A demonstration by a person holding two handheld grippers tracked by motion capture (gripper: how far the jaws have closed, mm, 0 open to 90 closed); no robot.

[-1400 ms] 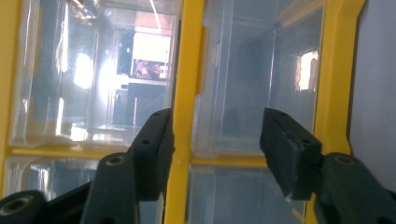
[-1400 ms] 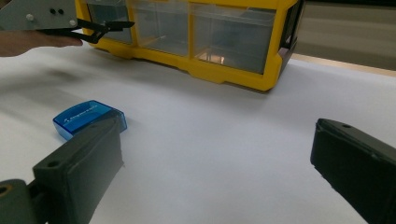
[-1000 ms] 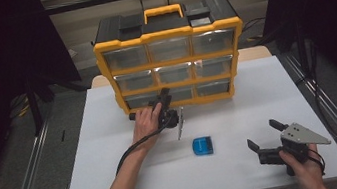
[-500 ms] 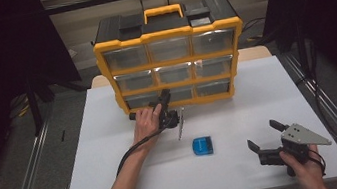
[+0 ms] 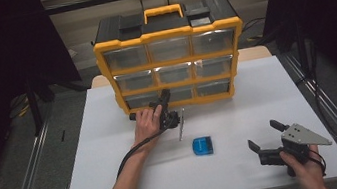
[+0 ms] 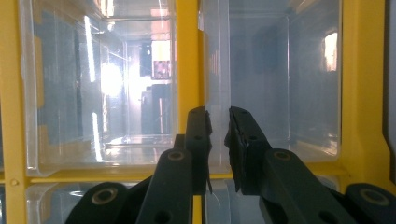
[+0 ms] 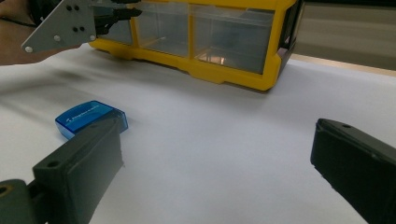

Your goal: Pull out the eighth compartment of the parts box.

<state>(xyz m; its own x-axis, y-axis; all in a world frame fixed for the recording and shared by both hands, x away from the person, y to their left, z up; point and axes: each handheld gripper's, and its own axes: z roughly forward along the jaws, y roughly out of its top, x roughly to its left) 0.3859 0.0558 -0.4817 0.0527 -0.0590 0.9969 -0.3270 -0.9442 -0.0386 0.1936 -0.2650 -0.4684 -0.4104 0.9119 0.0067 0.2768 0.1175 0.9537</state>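
Left gripper (image 5: 165, 106) at bottom drawer (image 6: 271, 79) of organizer (image 5: 171, 58), jaws just closing, narrow gap remains, grip unclear. Right gripper (image 5: 267, 140) rests on open counter (image 5: 239, 109), jaws wide apart, empty.

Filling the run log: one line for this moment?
left gripper: jaws just closing at bottom-row drawer front | right gripper: open, idle on table | blue case: untouched

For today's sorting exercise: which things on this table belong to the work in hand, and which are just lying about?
In the job:
- yellow drawer organizer
- its clear bottom drawer, where the left tongs have just been closing on the front edge

Lying about:
- blue case
- right tongs, open over bare table
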